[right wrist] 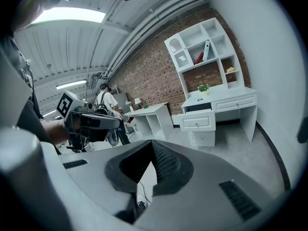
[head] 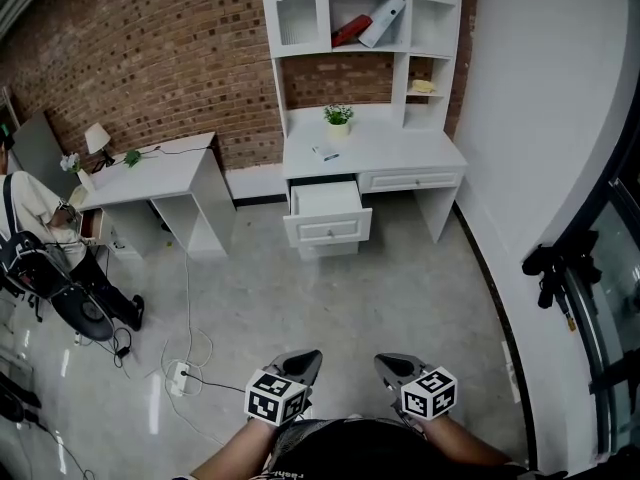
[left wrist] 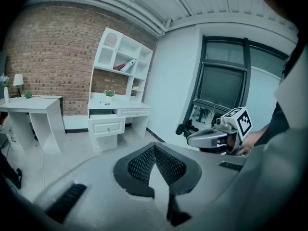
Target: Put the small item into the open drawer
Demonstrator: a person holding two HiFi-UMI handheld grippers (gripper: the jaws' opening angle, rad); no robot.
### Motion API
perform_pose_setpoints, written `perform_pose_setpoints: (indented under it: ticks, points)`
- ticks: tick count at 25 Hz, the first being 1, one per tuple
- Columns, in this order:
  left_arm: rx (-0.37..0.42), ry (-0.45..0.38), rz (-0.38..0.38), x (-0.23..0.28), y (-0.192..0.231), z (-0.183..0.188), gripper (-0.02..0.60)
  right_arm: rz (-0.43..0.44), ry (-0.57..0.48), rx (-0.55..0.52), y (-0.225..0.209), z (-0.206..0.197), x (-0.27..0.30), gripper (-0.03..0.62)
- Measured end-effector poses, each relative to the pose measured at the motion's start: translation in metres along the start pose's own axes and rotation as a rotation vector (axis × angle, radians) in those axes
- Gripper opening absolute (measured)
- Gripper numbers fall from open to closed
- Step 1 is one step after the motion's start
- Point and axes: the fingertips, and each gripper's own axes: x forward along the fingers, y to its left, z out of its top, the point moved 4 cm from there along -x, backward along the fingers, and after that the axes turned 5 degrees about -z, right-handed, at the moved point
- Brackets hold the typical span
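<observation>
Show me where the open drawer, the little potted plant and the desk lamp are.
open drawer [head: 328, 227]: head view, on its white front panel.
potted plant [head: 338, 114]: head view, on its green leaves.
desk lamp [head: 97, 138]: head view, on its pale shade.

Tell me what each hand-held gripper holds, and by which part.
Nothing is held. The left hand-held gripper and the right hand-held gripper are both shut and empty.
</observation>
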Motion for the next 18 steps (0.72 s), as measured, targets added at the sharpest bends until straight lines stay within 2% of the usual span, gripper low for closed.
perform_pose_setpoints:
  ticks: [5,10,18]
  points:
    - [0.018,-0.017,0.015,0.002,0.001,0.011,0.015,0.011,-0.007,-0.014,0.002,0.000,0.001,0.005]
    - [0.031,0.018,-0.003,0.012,-0.008,0.002,0.015,0.037,-0.014,-0.028,0.000,-0.001,-0.001,0.005]
    - [0.029,0.026,-0.008,0.017,-0.011,0.010,0.015,0.001,-0.015,0.045,-0.016,-0.003,-0.002,0.005]
